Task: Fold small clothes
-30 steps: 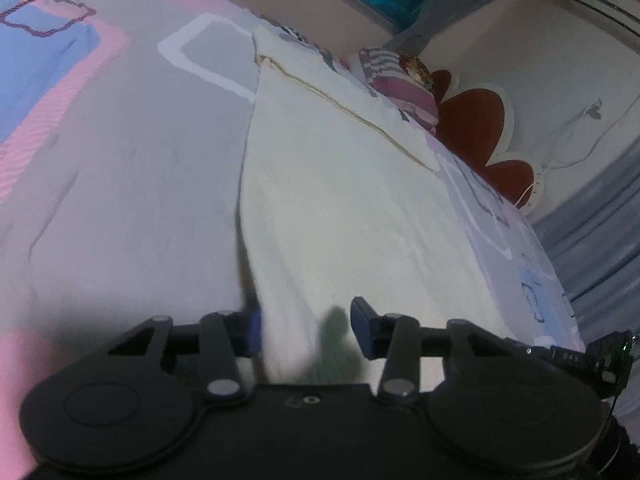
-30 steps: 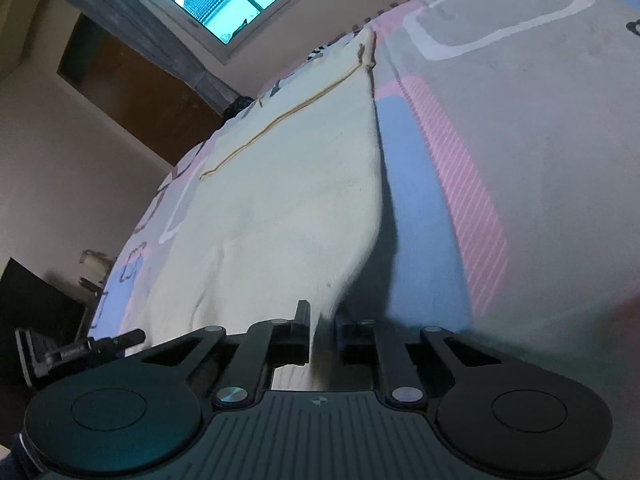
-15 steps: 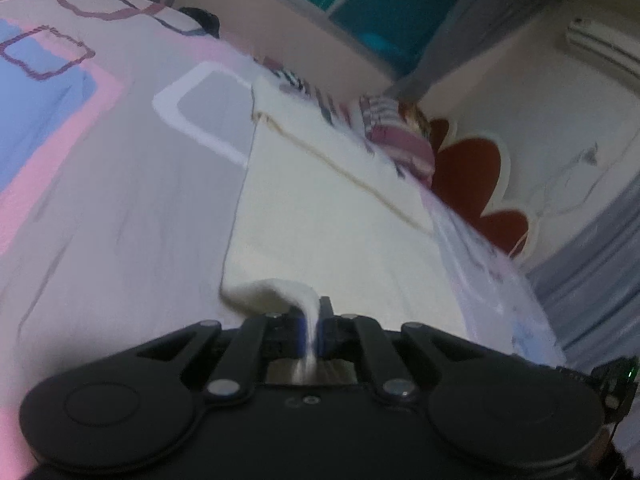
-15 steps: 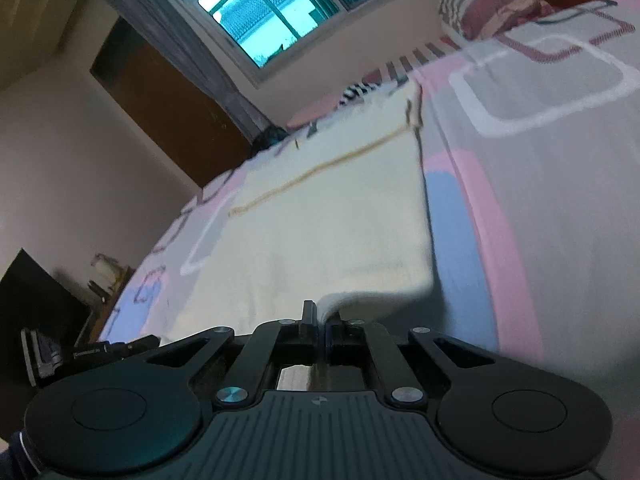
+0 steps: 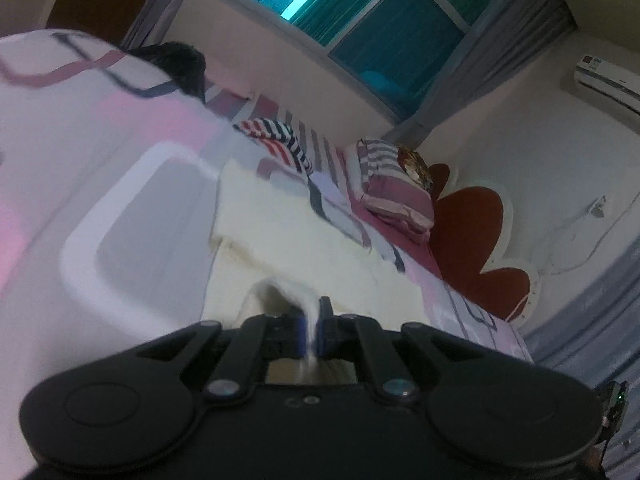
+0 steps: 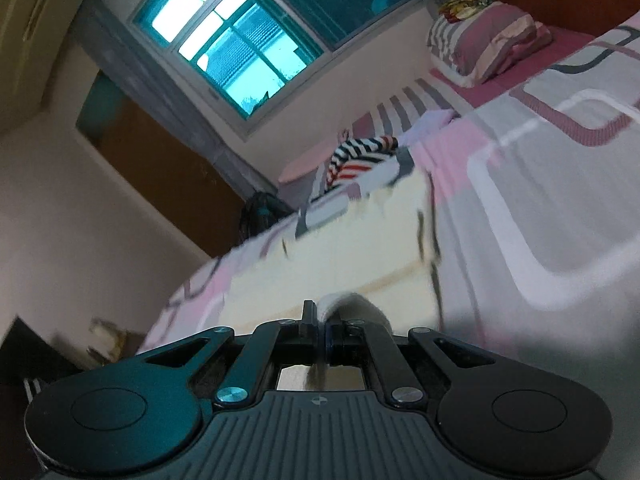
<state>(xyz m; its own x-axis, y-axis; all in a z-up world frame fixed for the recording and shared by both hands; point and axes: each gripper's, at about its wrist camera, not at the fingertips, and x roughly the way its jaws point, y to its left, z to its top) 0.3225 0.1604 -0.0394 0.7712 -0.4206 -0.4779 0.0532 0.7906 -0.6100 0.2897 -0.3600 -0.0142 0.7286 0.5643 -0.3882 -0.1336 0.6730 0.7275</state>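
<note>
A cream-coloured garment point(image 5: 288, 240) lies spread on the bed; it also shows in the right wrist view point(image 6: 340, 264). My left gripper point(image 5: 311, 330) is shut on the garment's near edge, which bunches up between the blue pads. My right gripper point(image 6: 321, 326) is shut on the near edge at the other corner. Both near corners are lifted off the bed and held over the rest of the cloth. The far end with its yellowish seam still lies flat.
The bedspread point(image 5: 100, 200) is patterned pink, grey and white. A striped garment point(image 5: 276, 136) lies beyond the cream one, also in the right wrist view point(image 6: 360, 156). A striped pillow point(image 5: 396, 188) sits by the red headboard point(image 5: 472, 240). A window and a wooden door are behind.
The left gripper went from open to shut on the garment's edge. Both grippers lifted the near edge and carried it forward toward the far end, with the cameras tilting up.
</note>
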